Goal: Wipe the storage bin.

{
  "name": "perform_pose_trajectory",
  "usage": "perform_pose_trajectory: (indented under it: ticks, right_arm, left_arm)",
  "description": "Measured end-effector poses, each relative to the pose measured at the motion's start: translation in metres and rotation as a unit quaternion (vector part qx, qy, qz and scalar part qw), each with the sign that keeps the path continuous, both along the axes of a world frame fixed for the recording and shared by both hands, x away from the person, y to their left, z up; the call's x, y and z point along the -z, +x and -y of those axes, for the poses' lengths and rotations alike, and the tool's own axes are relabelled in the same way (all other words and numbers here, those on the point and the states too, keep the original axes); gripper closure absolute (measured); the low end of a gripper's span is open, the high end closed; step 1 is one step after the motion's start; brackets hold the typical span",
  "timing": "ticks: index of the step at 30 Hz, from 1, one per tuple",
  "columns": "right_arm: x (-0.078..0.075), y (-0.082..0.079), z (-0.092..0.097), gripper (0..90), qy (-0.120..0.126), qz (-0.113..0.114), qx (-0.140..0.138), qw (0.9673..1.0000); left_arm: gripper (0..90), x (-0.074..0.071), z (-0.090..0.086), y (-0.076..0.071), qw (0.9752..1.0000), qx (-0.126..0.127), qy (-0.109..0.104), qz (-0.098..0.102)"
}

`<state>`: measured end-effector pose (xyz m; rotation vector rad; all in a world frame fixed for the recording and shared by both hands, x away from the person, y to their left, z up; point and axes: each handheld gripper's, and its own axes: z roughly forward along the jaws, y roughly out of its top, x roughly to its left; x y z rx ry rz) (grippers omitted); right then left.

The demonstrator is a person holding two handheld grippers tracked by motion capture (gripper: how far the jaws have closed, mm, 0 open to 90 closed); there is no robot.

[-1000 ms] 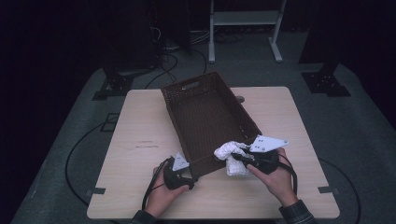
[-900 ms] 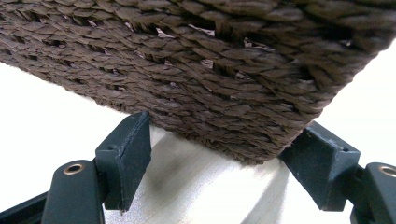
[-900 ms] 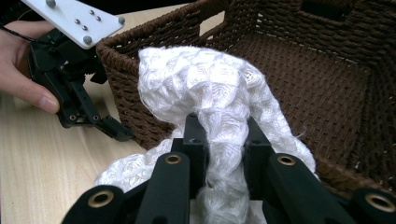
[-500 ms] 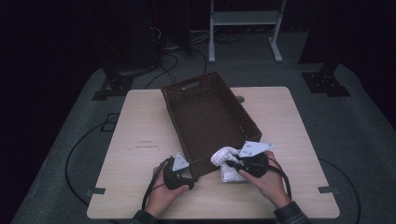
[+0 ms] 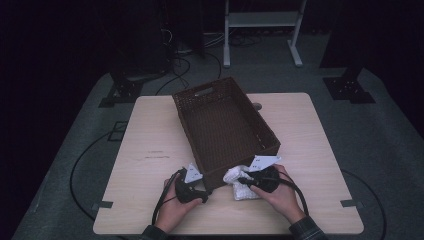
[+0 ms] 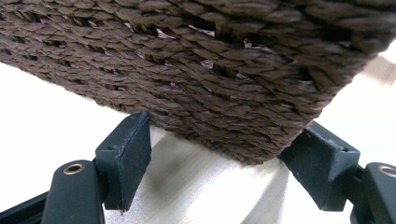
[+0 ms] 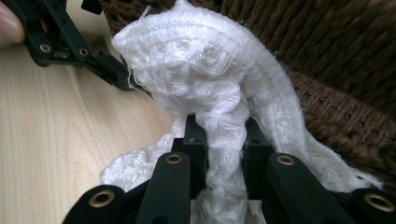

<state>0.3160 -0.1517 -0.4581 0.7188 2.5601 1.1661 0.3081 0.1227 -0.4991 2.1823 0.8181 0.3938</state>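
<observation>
A dark brown woven basket (image 5: 264, 131) stands slanted at the table's middle, nothing visible inside it. My left gripper (image 5: 204, 193) sits at the basket's near corner; in the left gripper view the jaws (image 6: 224, 156) close around that corner of the basket (image 6: 210, 70), both pads touching the weave. My right gripper (image 5: 241, 179) is shut on a crumpled white knitted cloth (image 5: 243, 189) that lies against the basket's near wall. The cloth (image 7: 210, 70) bunches up between the right gripper's jaws (image 7: 224, 135). The left gripper (image 7: 112, 70) shows just beyond the cloth.
The light wooden table (image 5: 150, 130) has bare room to the left and right of the basket. A small dark round thing (image 5: 257, 106) lies behind the basket. Cables and stand feet (image 5: 260, 60) are on the dark floor behind the table.
My right gripper has come down and leftward with the cloth, from above the basket's near right rim to the tabletop beside its near corner. The left gripper has stayed put.
</observation>
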Motion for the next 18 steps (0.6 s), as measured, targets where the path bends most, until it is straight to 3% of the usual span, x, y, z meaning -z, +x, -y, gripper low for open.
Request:
perform_pose_trajectory:
  ticks: [18]
  right_arm:
    - [0.020, 0.004, -0.012, 76.5, -0.028, -0.028, -0.013, 0.9991]
  left_arm:
    - [25.1, 0.000, 0.000, 0.000, 1.0000, 0.000, 0.000, 0.000]
